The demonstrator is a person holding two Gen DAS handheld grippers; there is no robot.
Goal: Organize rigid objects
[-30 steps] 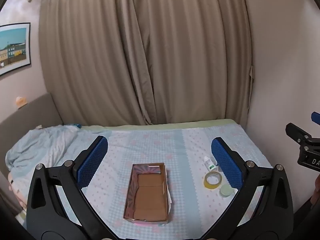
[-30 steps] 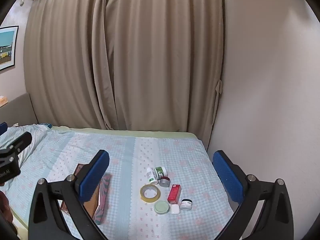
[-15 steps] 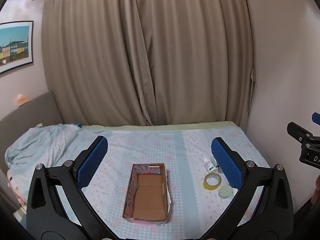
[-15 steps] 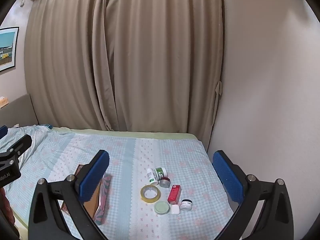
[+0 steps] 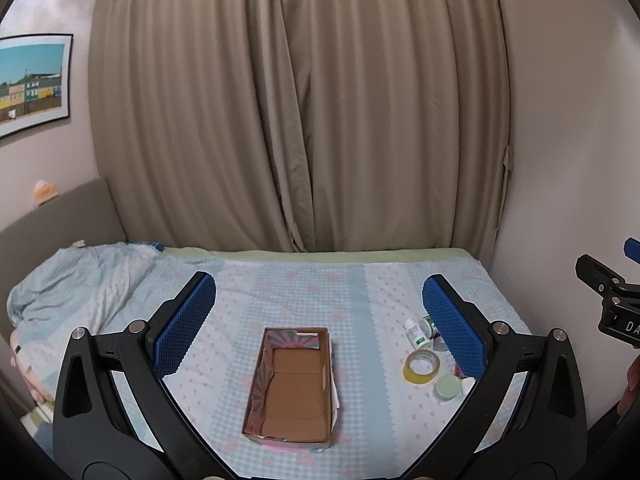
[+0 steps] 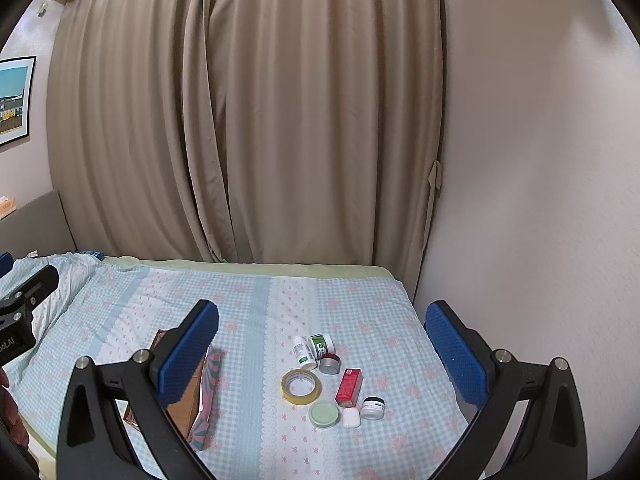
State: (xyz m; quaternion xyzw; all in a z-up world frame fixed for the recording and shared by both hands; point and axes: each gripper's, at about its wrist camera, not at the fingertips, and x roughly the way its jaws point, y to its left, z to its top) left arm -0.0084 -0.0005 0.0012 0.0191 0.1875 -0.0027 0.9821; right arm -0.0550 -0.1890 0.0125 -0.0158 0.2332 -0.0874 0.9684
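Note:
An open cardboard box lies empty on the bed; its side shows in the right wrist view. To its right lies a cluster: a yellow tape roll, a white bottle, a green-labelled jar, a grey tin, a red carton, a pale green lid, a small white case and a white jar. My left gripper is open and empty above the box. My right gripper is open and empty above the cluster.
The bed has a blue checked sheet. A crumpled quilt lies at its left end by the headboard. Beige curtains hang behind. A wall borders the bed's right side.
Both views have drifted slightly; the box and the objects sit a little lower and nearer. Nothing on the bed moved and both grippers stay open.

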